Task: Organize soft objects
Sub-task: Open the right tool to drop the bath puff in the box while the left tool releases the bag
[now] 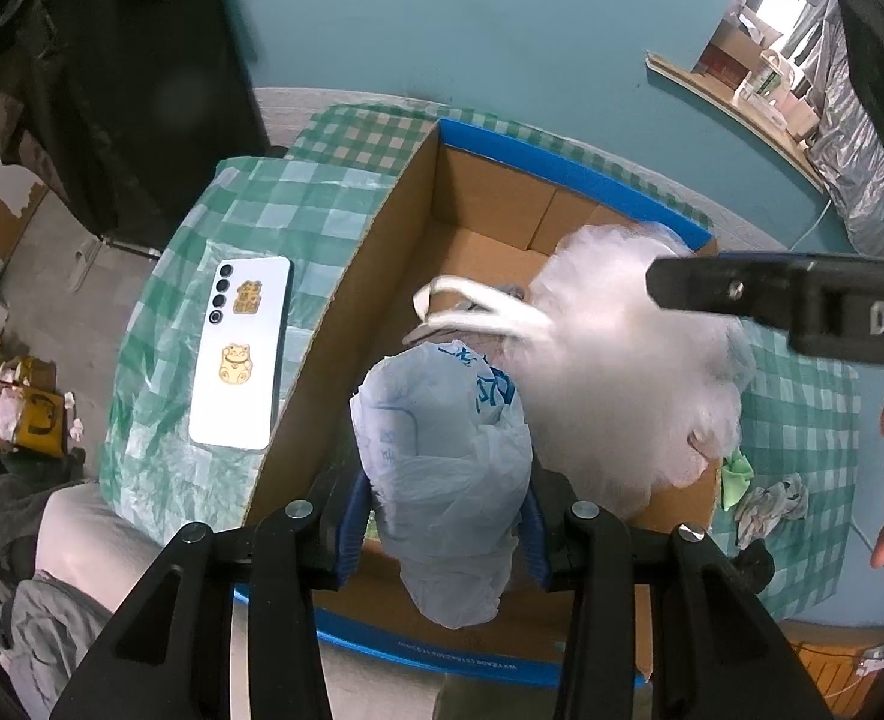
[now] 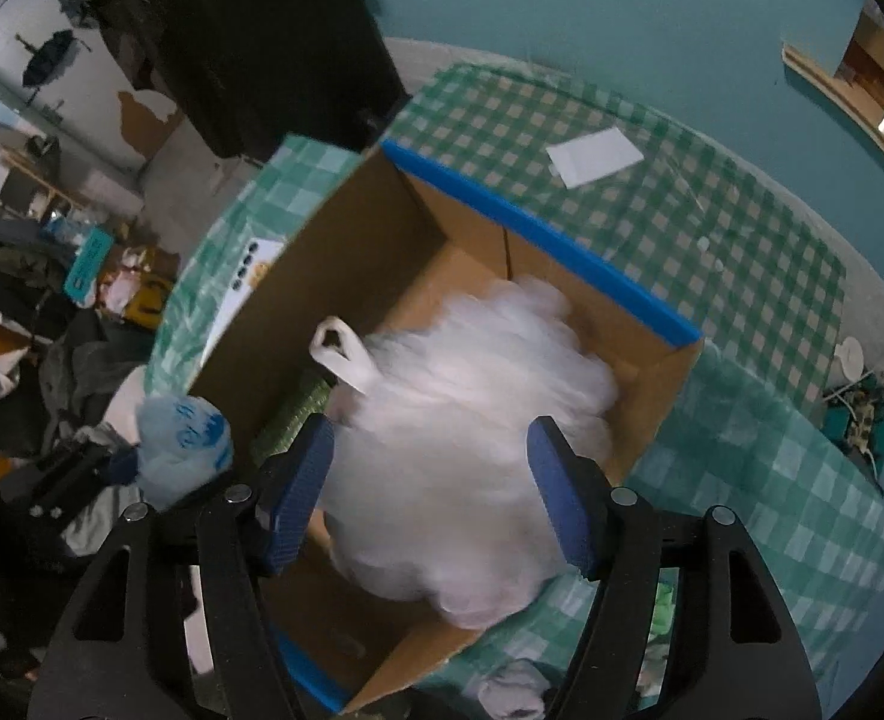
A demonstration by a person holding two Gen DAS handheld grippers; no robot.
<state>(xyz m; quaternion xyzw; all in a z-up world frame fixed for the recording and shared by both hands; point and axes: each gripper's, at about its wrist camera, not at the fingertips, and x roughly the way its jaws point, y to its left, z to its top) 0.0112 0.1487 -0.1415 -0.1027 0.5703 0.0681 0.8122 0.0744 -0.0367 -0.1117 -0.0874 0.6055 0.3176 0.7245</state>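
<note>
My left gripper is shut on a crumpled pale blue plastic bag, held over the near end of an open cardboard box with blue-taped rims. A puffy white plastic bag with loop handles lies blurred in the box beside it. In the right wrist view that white bag sits below and between the blue pads of my right gripper, whose jaws stand wide apart and do not press on it. The blue bag shows at the left of the box.
The box stands on a green checked tablecloth. A white phone lies left of the box. A green cloth and a grey-white cloth lie to its right. A white paper lies beyond it. Clutter covers the floor at the left.
</note>
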